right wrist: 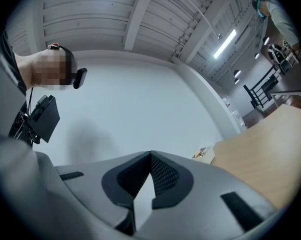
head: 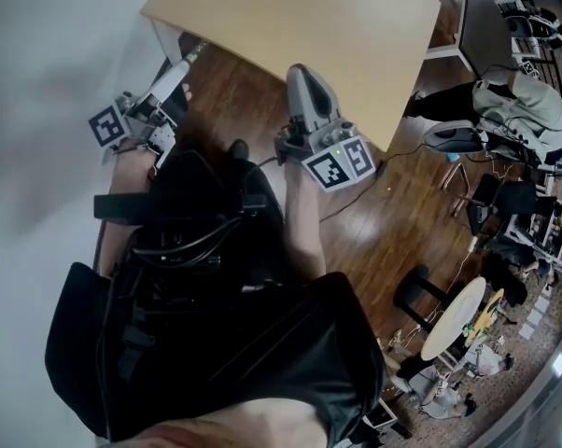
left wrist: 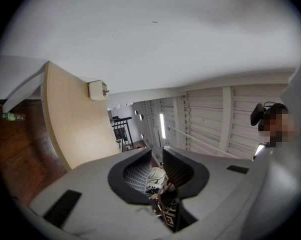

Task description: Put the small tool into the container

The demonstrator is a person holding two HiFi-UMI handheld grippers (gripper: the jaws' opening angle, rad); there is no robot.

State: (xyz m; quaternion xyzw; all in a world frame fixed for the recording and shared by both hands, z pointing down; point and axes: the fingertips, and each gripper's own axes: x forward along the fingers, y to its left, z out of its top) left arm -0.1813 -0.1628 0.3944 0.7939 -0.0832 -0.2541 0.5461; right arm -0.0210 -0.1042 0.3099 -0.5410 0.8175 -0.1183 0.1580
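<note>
The pale wooden surface (head: 290, 17) lies at 12 o'clock, over the dark plank floor (head: 374, 241). The grey left gripper (head: 189, 59) is at 10 o'clock, just beside the surface's left edge. The grey right gripper (head: 300, 71) overlaps its near edge at centre. A small round white table (head: 454, 320) stands at 4 o'clock, well apart.

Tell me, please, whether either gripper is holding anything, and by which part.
Nothing is held. On the right gripper the jaws are shut with nothing between; on the left gripper they stand slightly apart, also empty.
</note>
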